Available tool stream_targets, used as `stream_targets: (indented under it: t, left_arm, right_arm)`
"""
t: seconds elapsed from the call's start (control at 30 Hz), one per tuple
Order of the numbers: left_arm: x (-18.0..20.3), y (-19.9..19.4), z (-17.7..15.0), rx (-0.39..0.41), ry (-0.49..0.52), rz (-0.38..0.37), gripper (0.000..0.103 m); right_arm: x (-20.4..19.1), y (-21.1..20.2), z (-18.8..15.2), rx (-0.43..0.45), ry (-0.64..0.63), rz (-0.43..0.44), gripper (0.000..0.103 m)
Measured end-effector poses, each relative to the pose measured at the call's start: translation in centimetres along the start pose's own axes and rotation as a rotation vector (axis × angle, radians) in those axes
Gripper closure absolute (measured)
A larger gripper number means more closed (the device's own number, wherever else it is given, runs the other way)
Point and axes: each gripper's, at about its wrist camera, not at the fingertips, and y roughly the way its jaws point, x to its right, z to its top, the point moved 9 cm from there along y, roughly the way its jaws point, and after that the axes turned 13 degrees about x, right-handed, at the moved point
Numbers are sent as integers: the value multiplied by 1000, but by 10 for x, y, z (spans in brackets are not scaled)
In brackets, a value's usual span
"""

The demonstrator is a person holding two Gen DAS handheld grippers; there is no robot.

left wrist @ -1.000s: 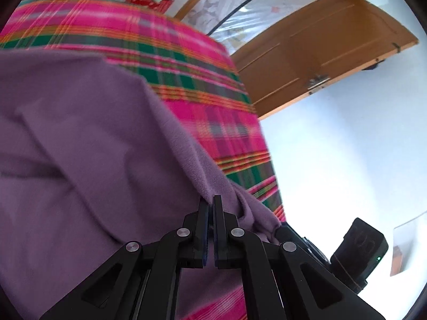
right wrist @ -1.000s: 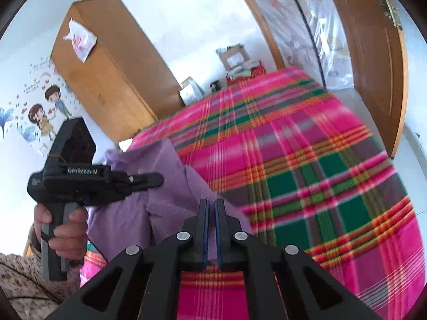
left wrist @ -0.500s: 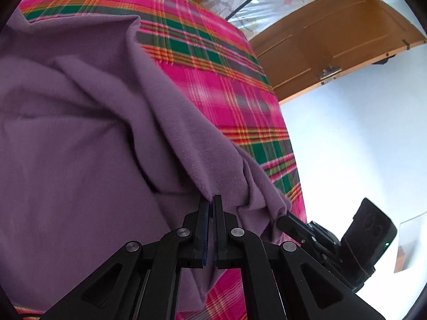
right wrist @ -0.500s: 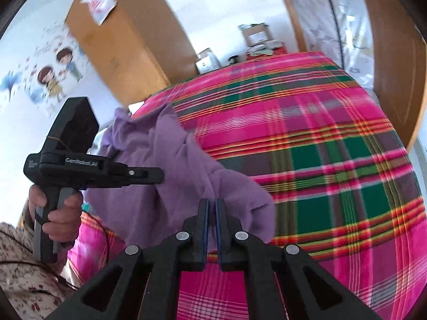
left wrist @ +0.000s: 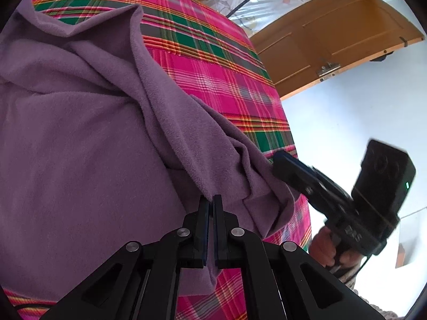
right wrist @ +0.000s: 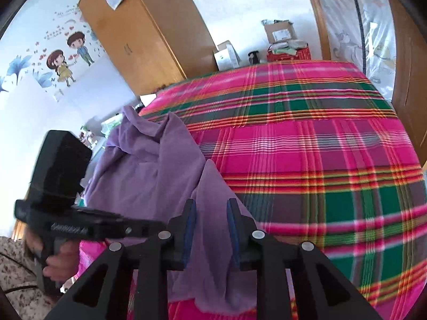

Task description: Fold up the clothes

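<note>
A purple fleece garment [left wrist: 80, 146] lies rumpled over the left part of a pink and green plaid bed cover [left wrist: 218, 80]. My left gripper [left wrist: 211, 200] is shut on a fold of the garment's near edge, and the cloth hangs down between its fingers. In the right wrist view my right gripper [right wrist: 210, 205] has its jaws opening. A strip of the purple garment [right wrist: 213, 240] lies loose between its blue pads. Each gripper shows in the other's view: the right gripper [left wrist: 276, 160] at the cloth's right corner, the left gripper [right wrist: 157, 225] close beside the right one's left finger.
A wooden wardrobe [right wrist: 138, 32] stands behind the bed, with boxes and a red basket [right wrist: 288, 50] at the bed's far side. A wooden door [left wrist: 333, 48] is on the right. A person's hand [left wrist: 325, 248] holds the right gripper's handle.
The right gripper's jaws have parted and no longer pinch the cloth. Both grippers have come closer together, and the garment has spread lower over the bed cover.
</note>
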Motion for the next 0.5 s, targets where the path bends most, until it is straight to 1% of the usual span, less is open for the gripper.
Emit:
stream_targets:
  t: [0.13,0.33,0.43,0.47,0.5]
  left_arm:
    - [-3,2,-2,-11,-2,1,100]
    - [-3,5,-1,-17,-1,-6,100]
    - [-4,8,-1,-21,-6,-5,100]
    - [-5,7,-2,-23,-8,-6,100]
    - [-4,8,-1,-24,-7,-9,100]
  right_arm:
    - [-7,20,1,-42,-14,13,79]
    - [-6,41,1,-92,-28,-27,79]
    - [-2,49,-1,-125,-35,-65,79]
    - [-1,50,-2,-128,-33,-69,80]
    - [0,50,-2,-129,-31,-72,87]
